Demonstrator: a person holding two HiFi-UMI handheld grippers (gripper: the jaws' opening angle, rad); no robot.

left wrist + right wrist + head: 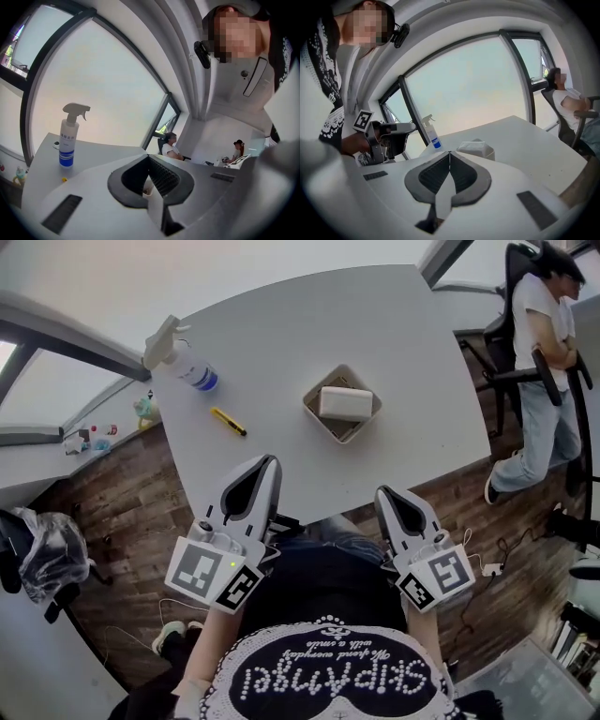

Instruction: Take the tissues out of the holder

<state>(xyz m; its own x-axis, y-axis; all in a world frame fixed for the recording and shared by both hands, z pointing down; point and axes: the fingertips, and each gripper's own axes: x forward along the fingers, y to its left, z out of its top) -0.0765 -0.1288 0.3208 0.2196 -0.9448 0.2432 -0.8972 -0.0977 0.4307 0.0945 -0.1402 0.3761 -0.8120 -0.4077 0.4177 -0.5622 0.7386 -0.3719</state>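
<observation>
White tissues are lying as a flat pack in the top of the square, pale holder, which is standing on the white table toward its near right part; in the right gripper view the tissues are showing just above the holder's rim, straight ahead of the jaws. Nothing is touching the pack. A yellow pen-like thing is lying to the left of the holder, apart from it, and a spray bottle with a blue band is sitting farther off near the table's left edge. The right gripper is hovering at the near table edge, well short of the holder, with its fingers pressing together and nothing between them. The left gripper is hanging beside it over the near edge, its fingers also meeting at the tips and carrying nothing. A person is sitting in a chair beyond the table's right side.
</observation>
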